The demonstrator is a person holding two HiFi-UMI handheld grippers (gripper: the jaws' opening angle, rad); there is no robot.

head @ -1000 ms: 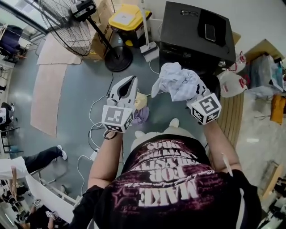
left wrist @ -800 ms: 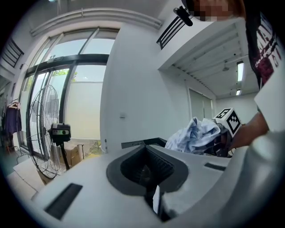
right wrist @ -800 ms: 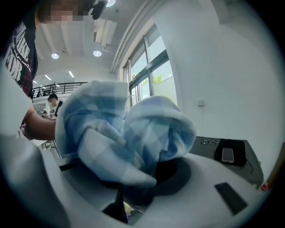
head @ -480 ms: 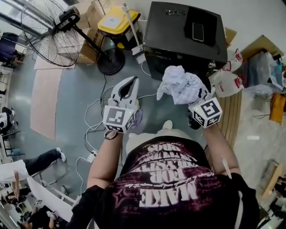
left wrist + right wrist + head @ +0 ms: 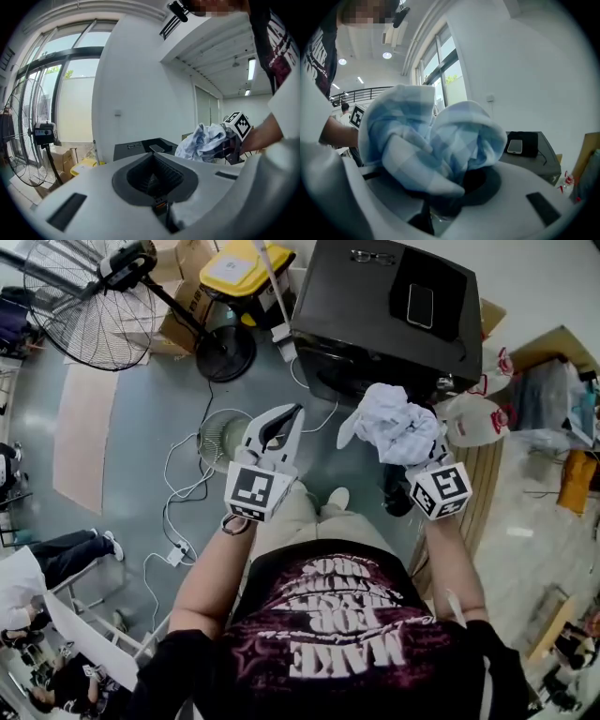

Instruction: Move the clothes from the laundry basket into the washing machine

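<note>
Blue-and-white checked garment (image 5: 398, 423): being pinched in right gripper (image 5: 443, 197), jaws partly closed on the wad, cloth bulging above and ahead of the tips. Carrying left gripper (image 5: 289, 416) alongside, jaws pressed fully together, gripping nothing. Pointing both at black washing machine (image 5: 356, 315) just ahead, phone (image 5: 419, 306) lying on its top.

The head camera is looking steeply down at the black box-shaped washing machine (image 5: 375, 306). Cameras on the left hand-held gripper (image 5: 284, 418) and right hand-held gripper (image 5: 424, 465) are sitting close behind their jaws, facing that machine; all views are sharing it.
</note>
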